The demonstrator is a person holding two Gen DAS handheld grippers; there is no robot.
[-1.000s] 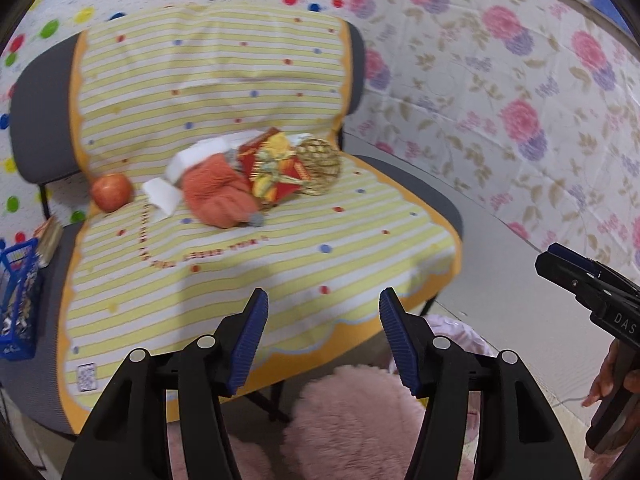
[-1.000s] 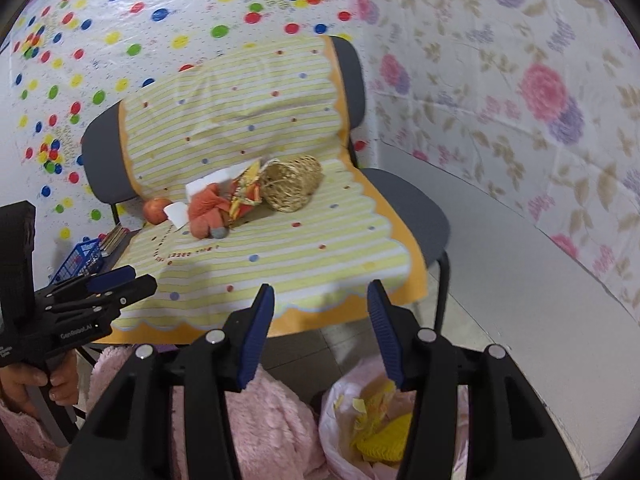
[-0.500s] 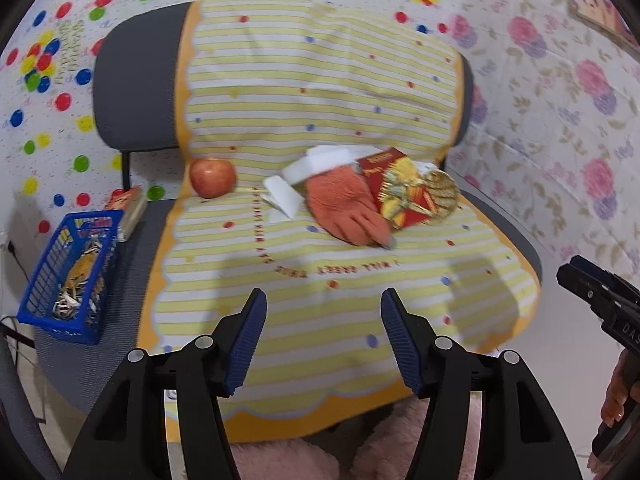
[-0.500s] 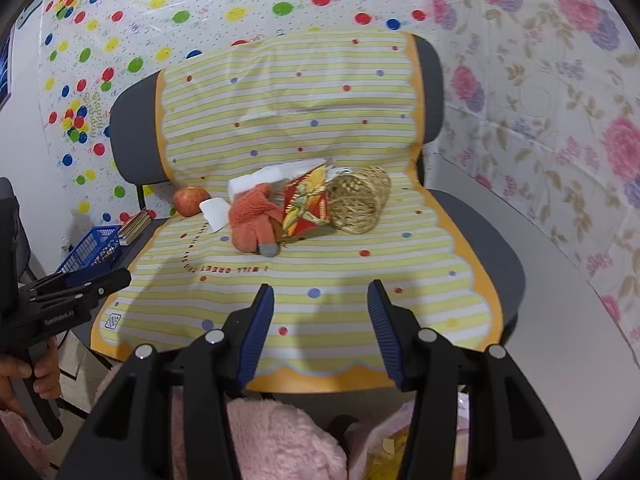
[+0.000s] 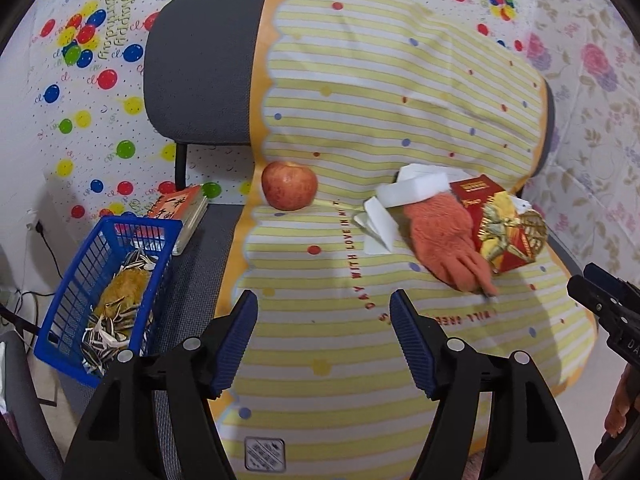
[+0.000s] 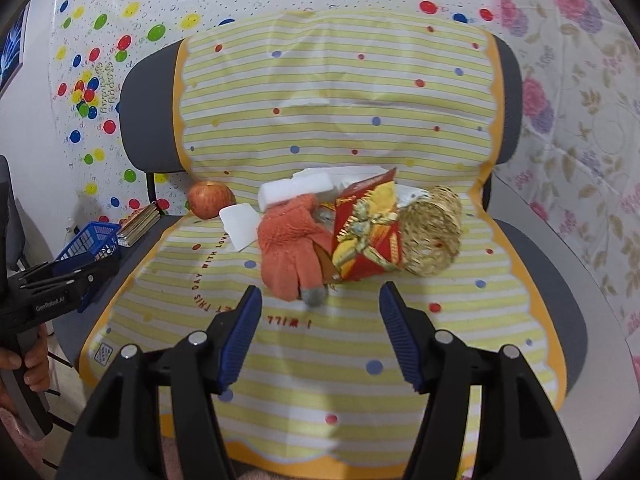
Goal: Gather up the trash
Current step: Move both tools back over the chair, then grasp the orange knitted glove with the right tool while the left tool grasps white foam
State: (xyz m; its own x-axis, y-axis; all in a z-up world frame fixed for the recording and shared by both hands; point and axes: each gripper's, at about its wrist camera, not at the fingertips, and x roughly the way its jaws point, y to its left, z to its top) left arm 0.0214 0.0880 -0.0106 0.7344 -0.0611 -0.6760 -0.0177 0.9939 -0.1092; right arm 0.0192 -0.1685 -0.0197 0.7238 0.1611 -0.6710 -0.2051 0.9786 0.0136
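On a chair draped with a yellow striped cloth (image 5: 360,360) (image 6: 320,360) lies a pile: an orange glove (image 5: 448,236) (image 6: 292,244), a red and gold packet (image 5: 500,224) (image 6: 368,232), white foam pieces (image 5: 404,192) (image 6: 296,190) and a small wicker basket (image 6: 432,236). A red apple (image 5: 289,185) (image 6: 210,199) sits left of the pile. My left gripper (image 5: 324,340) hovers over the seat's front, jaws opening, nothing between them. My right gripper (image 6: 320,332) hovers just short of the glove, jaws also opening and empty.
A blue plastic basket (image 5: 80,280) (image 6: 86,240) with seed shells sits on the chair's left side, a small book (image 5: 180,212) (image 6: 138,220) behind it. Balloon-print and floral sheets cover the walls. A hand (image 6: 32,368) holds the left gripper's handle.
Both grippers have swung from the floor and pink rug up over the chair seat, closer to the pile. Their jaws have widened. The blue basket has come into the left wrist view.
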